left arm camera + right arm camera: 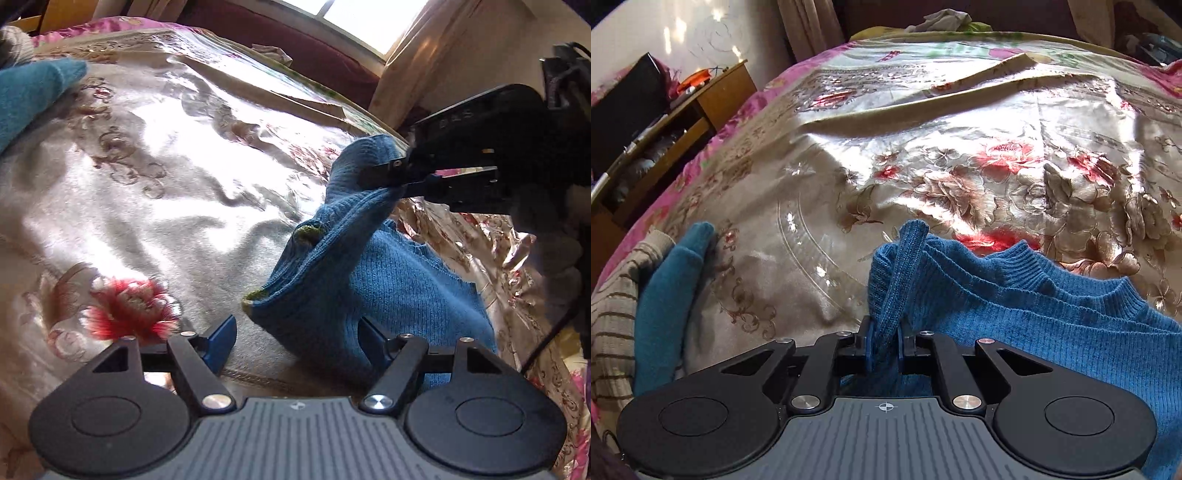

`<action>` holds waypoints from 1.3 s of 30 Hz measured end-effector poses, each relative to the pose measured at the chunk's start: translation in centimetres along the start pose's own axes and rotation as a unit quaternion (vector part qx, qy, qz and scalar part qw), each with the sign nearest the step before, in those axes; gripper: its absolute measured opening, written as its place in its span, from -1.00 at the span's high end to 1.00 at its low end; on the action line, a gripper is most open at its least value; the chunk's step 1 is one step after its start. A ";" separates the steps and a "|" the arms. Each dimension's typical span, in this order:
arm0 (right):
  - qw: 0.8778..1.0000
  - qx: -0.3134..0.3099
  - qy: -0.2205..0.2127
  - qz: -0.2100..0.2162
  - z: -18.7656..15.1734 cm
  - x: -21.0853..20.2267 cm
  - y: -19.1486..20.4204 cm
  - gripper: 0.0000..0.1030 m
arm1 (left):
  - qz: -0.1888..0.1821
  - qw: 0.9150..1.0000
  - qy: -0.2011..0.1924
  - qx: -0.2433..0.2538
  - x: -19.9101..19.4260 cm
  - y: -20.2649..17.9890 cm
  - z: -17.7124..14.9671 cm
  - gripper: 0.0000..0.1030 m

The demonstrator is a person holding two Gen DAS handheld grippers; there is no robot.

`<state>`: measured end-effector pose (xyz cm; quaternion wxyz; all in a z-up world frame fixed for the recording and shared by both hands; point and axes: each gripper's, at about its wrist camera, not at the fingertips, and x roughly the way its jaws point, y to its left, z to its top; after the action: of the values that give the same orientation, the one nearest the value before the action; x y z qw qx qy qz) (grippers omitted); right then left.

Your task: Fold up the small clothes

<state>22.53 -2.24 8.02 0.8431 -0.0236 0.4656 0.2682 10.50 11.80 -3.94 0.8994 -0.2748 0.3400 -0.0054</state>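
Note:
A small blue knit sweater (1034,306) lies on the satin floral bedspread (923,147), its ribbed collar toward the far side. My right gripper (884,345) is shut on a bunched fold of the sweater and lifts it. In the left wrist view that gripper (391,181) pinches the raised sweater (388,288) at right. My left gripper (297,339) is open; a sweater edge with a green trim hangs just ahead between its blue fingers (221,339).
A teal garment (668,295) lies on a striped beige one (609,332) at the bed's left edge; the teal one also shows in the left wrist view (33,96). A wooden cabinet (683,122) stands left of the bed. A window (369,18) lights the far side.

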 end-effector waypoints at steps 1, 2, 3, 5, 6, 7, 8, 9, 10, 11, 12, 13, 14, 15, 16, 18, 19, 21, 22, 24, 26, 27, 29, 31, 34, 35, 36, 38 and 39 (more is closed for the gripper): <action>1.000 0.005 -0.002 0.005 -0.1 -0.4 -0.5 0.80 | -0.002 1.000 0.003 -0.003 0.3 -0.3 0.2 -0.44; 1.000 0.011 -0.004 0.009 -0.2 -0.7 -1.0 0.80 | -0.006 1.000 0.006 -0.006 0.6 -0.3 0.5 -0.42; 1.000 0.017 -0.007 0.014 -0.4 -1.1 -1.6 0.80 | -0.010 1.000 0.007 -0.009 0.7 -0.6 0.8 -0.31; 0.999 0.031 -0.011 0.021 -0.7 -1.8 -2.8 0.80 | -0.016 1.000 0.005 -0.005 0.3 -1.8 1.3 -0.07; 0.999 0.037 -0.014 0.025 -0.9 -2.2 -3.5 0.80 | -0.020 1.000 0.000 0.005 0.0 -2.7 1.5 -0.01; 0.999 0.044 -0.017 0.027 -1.1 -2.6 -4.2 0.80 | -0.026 0.999 -0.006 0.019 -0.3 -3.6 1.7 0.08; 0.998 0.049 -0.021 0.028 -1.2 -3.0 -4.9 0.80 | -0.031 0.999 -0.009 0.035 -0.6 -4.6 1.9 0.14; 0.998 0.055 -0.024 0.029 -1.3 -3.4 -5.6 0.80 | -0.037 0.998 -0.011 0.050 -0.7 -5.6 2.0 0.22; 0.997 0.062 -0.029 0.030 -1.4 -3.9 -6.4 0.80 | -0.047 0.997 -0.012 0.066 -0.8 -6.9 2.2 0.26; 0.996 0.070 -0.033 0.032 -1.5 -4.3 -7.3 0.80 | -0.056 0.995 -0.009 0.081 -0.7 -8.1 2.3 0.26; 0.996 0.079 -0.038 0.035 -1.5 -4.9 -8.1 0.80 | -0.064 0.993 -0.006 0.095 -0.6 -9.3 2.3 0.29; 0.994 0.089 -0.044 0.038 -1.7 -5.6 -9.2 0.80 | -0.072 0.992 -0.002 0.107 -0.4 -10.4 2.3 0.36; 0.993 0.097 -0.049 0.039 -1.8 -6.3 -10.2 0.80 | -0.081 0.990 0.003 0.117 -0.1 -11.3 2.2 0.38; 0.992 0.105 -0.056 0.040 -2.0 -7.0 -11.1 0.80 | -0.090 0.988 0.008 0.126 0.1 -12.4 2.1 0.41; 0.991 0.111 -0.063 0.040 -2.3 -7.8 -12.1 0.80 | -0.097 0.986 0.013 0.134 0.4 -13.5 1.9 0.42; 0.989 0.124 -0.076 0.039 -2.9 -9.2 -14.1 0.80 | -0.112 0.982 0.023 0.153 1.0 -15.6 1.3 0.42; 0.988 0.130 -0.080 0.038 -3.3 -9.8 -15.2 0.80 | -0.117 0.979 0.028 0.163 1.3 -16.8 0.9 0.42; 0.985 0.145 -0.085 0.035 -4.1 -10.5 -17.5 0.80 | -0.124 0.974 0.040 0.184 2.2 -18.7 -0.1 0.42; 0.983 0.158 -0.085 0.033 -4.6 -10.6 -18.6 0.80 | -0.125 0.972 0.048 0.194 2.8 -19.6 -0.7 0.42; 0.979 0.185 -0.079 0.033 -5.9 -10.2 -21.0 0.80 | -0.124 0.968 0.067 0.209 3.9 -21.0 -1.8 0.42; 0.976 0.204 -0.069 0.029 -7.3 -9.5 -22.8 0.80 | -0.117 0.963 0.088 0.226 5.3 -21.9 -3.1 0.42; 0.975 0.212 -0.064 0.025 -8.0 -9.0 -23.6 0.80 | -0.112 0.961 0.097 0.235 5.8 -22.1 -3.7 0.42; 0.972 0.226 -0.057 0.022 -9.3 -8.3 -24.9 0.80 | -0.101 0.957 0.111 0.247 6.4 -22.3 -4.9 0.42; 0.969 0.241 -0.055 0.026 -10.5 -7.8 -25.8 0.80 | -0.095 0.956 0.119 0.249 6.8 -22.3 -5.4 0.42; 0.964 0.258 -0.057 0.039 -11.4 -7.5 -26.7 0.74 | -0.092 0.955 0.118 0.256 6.8 -22.8 -5.8 0.42; 0.962 0.263 -0.060 0.042 -11.5 -7.5 -26.8 0.69 | -0.092 0.955 0.117 0.258 6.7 -22.8 -5.8 0.42; 0.960 0.269 -0.063 0.047 -11.6 -7.6 -27.0 0.66 | -0.092 0.954 0.116 0.261 6.7 -22.9 -5.8 0.42; 0.955 0.281 -0.067 0.060 -11.5 -7.6 -27.2 0.62 | -0.092 0.953 0.115 0.264 6.8 -22.9 -5.8 0.42; 0.954 0.285 -0.068 0.069 -11.4 -7.6 -27.4 0.52 | -0.092 0.953 0.115 0.264 6.7 -22.9 -5.8 0.42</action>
<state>23.50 -32.18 1.87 0.8239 0.2674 0.4650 0.1828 16.11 -11.80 -0.24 0.8901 -0.0547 0.4012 -0.2091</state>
